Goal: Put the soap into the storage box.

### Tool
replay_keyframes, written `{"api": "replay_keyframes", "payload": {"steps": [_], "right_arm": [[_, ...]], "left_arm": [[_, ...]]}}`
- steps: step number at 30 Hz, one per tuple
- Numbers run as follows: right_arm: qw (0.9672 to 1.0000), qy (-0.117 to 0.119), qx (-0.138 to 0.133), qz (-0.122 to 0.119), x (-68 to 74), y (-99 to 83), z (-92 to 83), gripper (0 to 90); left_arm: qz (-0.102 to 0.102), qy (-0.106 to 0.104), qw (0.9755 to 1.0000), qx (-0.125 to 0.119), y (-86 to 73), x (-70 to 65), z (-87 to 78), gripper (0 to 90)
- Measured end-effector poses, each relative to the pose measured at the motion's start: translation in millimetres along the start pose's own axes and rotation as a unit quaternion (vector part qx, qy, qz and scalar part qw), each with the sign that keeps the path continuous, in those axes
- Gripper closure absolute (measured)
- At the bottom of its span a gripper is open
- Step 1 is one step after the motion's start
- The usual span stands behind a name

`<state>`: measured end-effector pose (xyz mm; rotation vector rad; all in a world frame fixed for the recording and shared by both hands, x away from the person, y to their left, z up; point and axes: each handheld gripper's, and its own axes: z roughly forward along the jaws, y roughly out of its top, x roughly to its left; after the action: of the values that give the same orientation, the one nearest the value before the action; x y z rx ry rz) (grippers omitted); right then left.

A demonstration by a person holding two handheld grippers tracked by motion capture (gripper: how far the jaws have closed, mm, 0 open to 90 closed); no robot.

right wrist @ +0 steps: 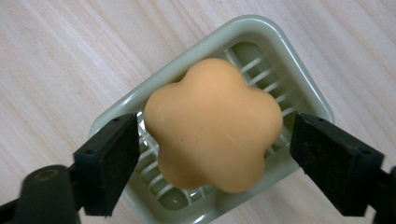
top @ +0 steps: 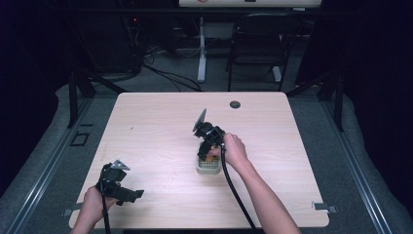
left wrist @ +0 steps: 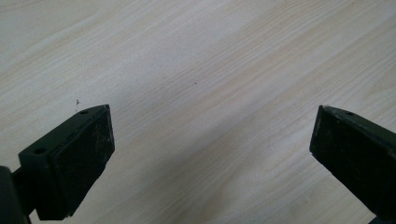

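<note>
The orange soap (right wrist: pixel 212 125) lies in the green dish (right wrist: pixel 299 77). It looks hard and slippery, so grab its 2 sides. The right gripper (right wrist: pixel 215 161) is open around it, not touching; the left gripper (left wrist: pixel 212 154) is wide open.

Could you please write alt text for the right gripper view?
An orange flower-shaped soap lies in a pale green slatted soap dish on a light wooden table. The right gripper has a black jaw either side, neither touching it.
</note>
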<state>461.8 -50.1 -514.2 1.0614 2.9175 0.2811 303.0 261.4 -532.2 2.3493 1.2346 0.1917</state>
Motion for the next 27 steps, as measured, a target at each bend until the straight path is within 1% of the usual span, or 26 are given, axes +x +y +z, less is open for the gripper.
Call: {"api": "replay_keyframes", "payload": {"steps": [1,3,4,5,8,10,12,13,14,18,24,27], "right_arm": [[1.0000,0.003,-0.002,-0.003,-0.5,-1.4,-2.7,14.4],[0.9998,0.011,-0.018,0.000,-0.1,-5.1,-8.9,12.4],[0.9997,0.013,-0.019,0.000,-0.1,-6.1,-12.0,11.5],[0.9996,0.012,-0.026,-0.005,-0.3,-7.7,-15.2,9.8],[0.9989,0.016,-0.043,-0.006,1.2,-13.7,-25.8,6.7],[0.9989,0.013,-0.045,-0.009,1.8,-17.0,-31.4,4.8],[0.9984,0.017,-0.052,-0.014,2.9,-22.1,-37.2,2.9],[0.9982,0.015,-0.056,-0.015,3.3,-24.5,-39.2,2.4],[0.9982,0.015,-0.055,-0.017,3.6,-26.4,-41.9,2.0],[0.9975,0.014,-0.066,-0.019,5.8,-34.9,-49.7,0.1],[0.9963,0.010,-0.081,-0.028,11.2,-51.0,-62.4,0.0],[0.9959,0.004,-0.083,-0.034,13.8,-60.8,-67.6,0.0]], "left_arm": [[0.000,0.000,1.0000,0.000,0.0,-0.1,0.0,0.1],[0.000,0.000,1.0000,0.000,0.0,-0.2,0.2,0.1],[-0.001,0.000,1.0000,-0.001,0.0,-0.4,0.3,0.1],[-0.001,-0.001,1.0000,-0.001,0.0,-0.5,0.4,0.1],[-0.001,0.000,1.0000,-0.001,0.1,-0.4,0.5,0.1],[0.000,-0.001,1.0000,0.000,0.1,-0.6,0.4,0.1],[0.000,-0.001,1.0000,0.000,0.2,-0.7,0.3,0.1],[0.002,0.000,1.0000,0.001,0.4,-0.5,0.4,0.1],[0.002,-0.001,1.0000,0.001,0.4,-0.6,0.4,0.1],[0.002,-0.001,1.0000,0.001,0.5,-0.8,0.5,0.1],[0.002,-0.001,1.0000,0.002,0.4,-0.8,0.6,0.1],[0.002,-0.001,1.0000,0.001,0.5,-1.0,0.5,0.1]]}}
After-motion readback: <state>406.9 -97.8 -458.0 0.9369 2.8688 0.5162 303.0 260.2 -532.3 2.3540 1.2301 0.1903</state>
